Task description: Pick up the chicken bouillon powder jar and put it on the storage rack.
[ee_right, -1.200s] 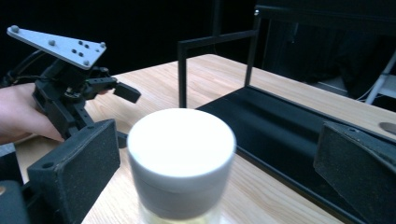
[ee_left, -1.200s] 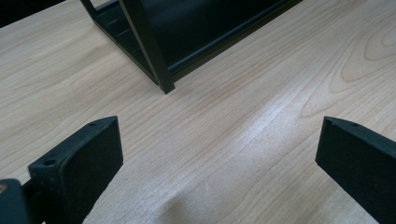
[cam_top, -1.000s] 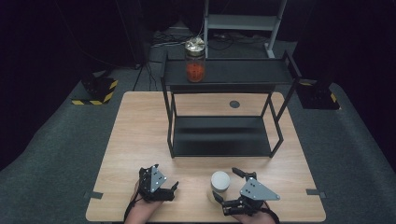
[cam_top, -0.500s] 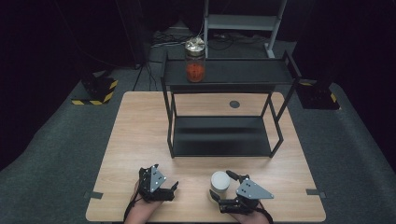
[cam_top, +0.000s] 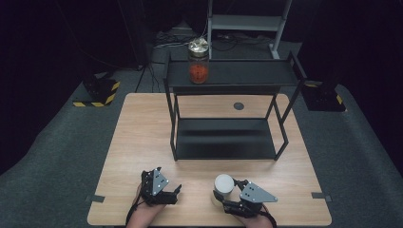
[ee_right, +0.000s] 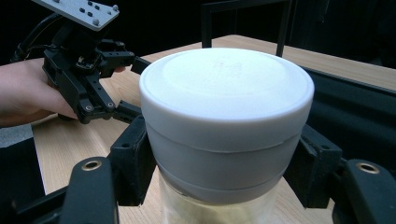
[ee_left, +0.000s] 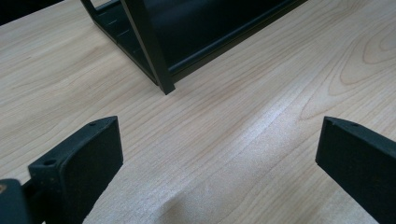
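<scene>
Right gripper view — fingers (ee_right: 135,158) clamp white-lidded jar (ee_right: 226,121).

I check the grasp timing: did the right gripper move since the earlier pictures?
Yes. The right gripper shifted slightly left toward the jar, away from the table edge, its jaws just closing on the white lid.

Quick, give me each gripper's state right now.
Left gripper: open, nothing between its jaws, over bare table.
Right gripper: jaws just closed, shut on the white-lidded jar.
</scene>
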A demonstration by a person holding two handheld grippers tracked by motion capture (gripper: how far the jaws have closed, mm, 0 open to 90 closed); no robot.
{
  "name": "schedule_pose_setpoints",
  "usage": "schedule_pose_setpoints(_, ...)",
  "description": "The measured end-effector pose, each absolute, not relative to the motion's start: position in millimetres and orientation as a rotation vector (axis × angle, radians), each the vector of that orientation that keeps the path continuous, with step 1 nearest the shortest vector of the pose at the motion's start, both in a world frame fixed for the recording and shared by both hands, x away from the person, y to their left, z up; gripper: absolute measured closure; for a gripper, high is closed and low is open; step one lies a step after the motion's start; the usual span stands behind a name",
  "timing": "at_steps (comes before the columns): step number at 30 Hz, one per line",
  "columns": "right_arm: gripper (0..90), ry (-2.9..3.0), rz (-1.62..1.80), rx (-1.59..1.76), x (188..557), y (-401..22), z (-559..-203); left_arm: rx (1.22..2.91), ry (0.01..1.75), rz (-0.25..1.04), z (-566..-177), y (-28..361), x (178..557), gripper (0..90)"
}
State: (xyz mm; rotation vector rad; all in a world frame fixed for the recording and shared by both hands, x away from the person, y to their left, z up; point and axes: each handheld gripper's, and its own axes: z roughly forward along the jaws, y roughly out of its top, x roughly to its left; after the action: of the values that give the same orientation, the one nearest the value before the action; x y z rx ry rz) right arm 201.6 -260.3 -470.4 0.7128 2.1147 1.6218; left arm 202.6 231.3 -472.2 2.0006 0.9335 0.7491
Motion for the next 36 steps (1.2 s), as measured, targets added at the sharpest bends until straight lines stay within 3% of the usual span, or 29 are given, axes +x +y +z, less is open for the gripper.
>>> schedule_pose_setpoints(36, 33.9, 1.972, 1.576, 0.789, 189, -284, -467, 1.993, 0.932, 0.739, -473, 233, 203, 1.0)
